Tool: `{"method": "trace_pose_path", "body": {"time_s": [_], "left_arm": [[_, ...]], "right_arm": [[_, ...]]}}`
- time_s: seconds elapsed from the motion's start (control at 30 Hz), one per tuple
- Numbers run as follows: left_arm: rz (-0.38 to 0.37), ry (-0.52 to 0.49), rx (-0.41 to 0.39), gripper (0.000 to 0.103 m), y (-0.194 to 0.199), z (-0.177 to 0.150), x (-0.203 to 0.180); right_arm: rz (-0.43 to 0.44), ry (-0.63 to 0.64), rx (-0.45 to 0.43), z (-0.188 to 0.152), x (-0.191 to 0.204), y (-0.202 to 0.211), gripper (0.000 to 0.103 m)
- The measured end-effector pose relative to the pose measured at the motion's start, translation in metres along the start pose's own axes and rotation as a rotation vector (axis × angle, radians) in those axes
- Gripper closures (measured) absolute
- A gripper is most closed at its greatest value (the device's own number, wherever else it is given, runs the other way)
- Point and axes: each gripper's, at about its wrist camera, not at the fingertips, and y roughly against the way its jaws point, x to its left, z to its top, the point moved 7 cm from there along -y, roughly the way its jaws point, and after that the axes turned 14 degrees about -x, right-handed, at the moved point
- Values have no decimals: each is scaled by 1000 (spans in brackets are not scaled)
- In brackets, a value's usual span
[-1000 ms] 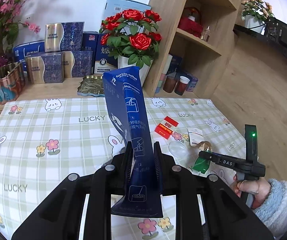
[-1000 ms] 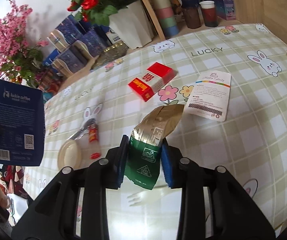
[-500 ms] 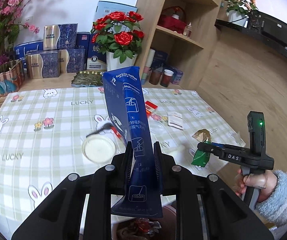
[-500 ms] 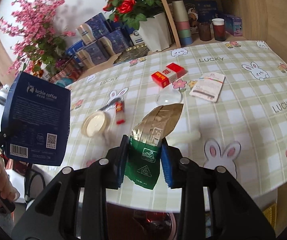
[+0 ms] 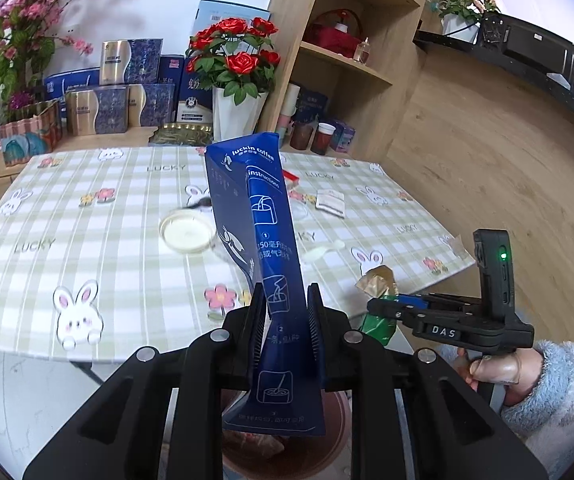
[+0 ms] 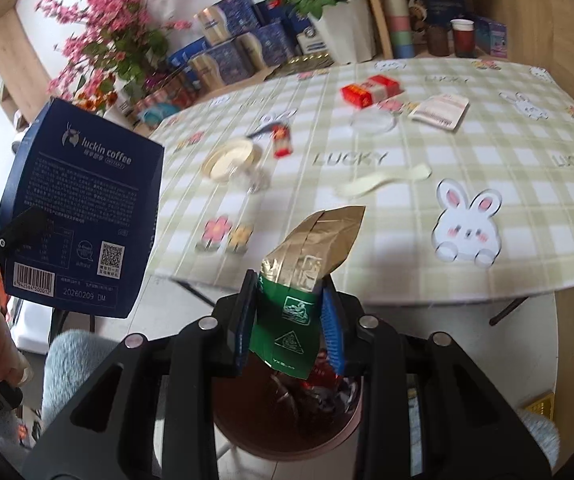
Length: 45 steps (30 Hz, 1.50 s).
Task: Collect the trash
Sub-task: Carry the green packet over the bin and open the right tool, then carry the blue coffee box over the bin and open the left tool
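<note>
We saw the left gripper (image 5: 287,320) clamped on the blue coffee box (image 5: 263,216), which stood upright between its fingers at the frame's centre. The right gripper (image 6: 291,316) pinched a green and gold packet (image 6: 299,280), gold end tilted toward the upper right. Below both, at the bottom centre, sat a brown trash bin (image 6: 287,436) holding wrappers. The checked table (image 6: 407,208) filled the middle behind them.
</note>
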Motion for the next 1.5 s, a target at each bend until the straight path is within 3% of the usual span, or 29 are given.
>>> {"method": "trace_pose_path", "body": {"time_s": [0.4,0.7,0.93,1.33,1.5], "left_arm": [[17,75,35,83,25,-64,6],[18,104,60,83,26,-93,7],[22,134,86,83,21,-109,12],[12,187,147,82,4,-129,18],[16,190,160,82,0,-133,19]], "right_arm": [[36,82,172,-75,25,-17,70],[-13,124,375,-132,21,-63,70],[-56,109,473,-162,8,-86,70],[-32,10,481,-174,0,-85,61],[-40,11,396,-153,0,-75,43]]}}
